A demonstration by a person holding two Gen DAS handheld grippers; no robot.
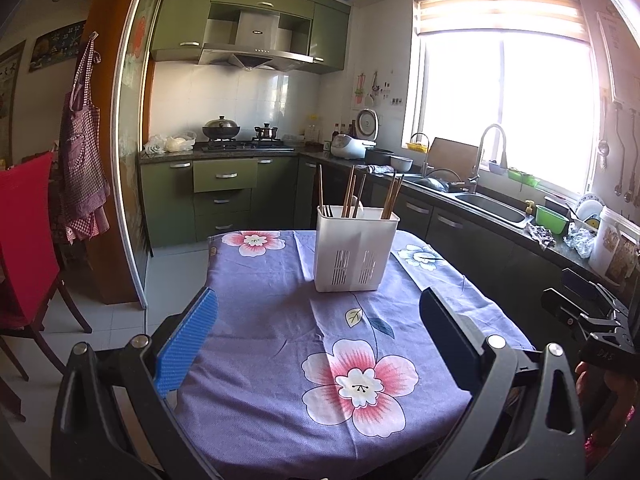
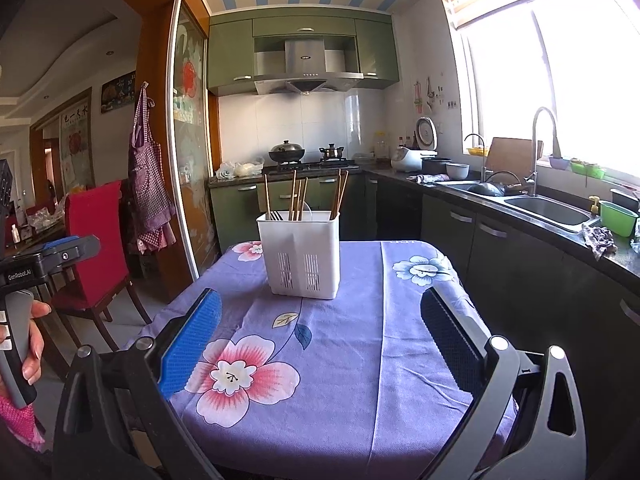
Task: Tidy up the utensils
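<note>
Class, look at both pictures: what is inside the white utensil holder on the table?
The white utensil holder holds several wooden chopsticks standing upright, dark fork tines at the left, and something pale, perhaps a spoon. Its walls hide the lower ends and anything shorter.

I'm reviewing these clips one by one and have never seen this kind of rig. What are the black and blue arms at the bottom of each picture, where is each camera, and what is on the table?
No robot here: a person holds a hand-held gripper in each hand, with a camera on each looking forward along its two fingers. One picture is from the left gripper, the other from the right gripper. Both are open and hold nothing.

In the right view, the person's hand grips the other tool's handle at the left edge.

A table with a purple flowered cloth carries one white utensil holder, standing upright. In it are wooden chopsticks and, seen from the right camera, what look like fork tines.
</note>
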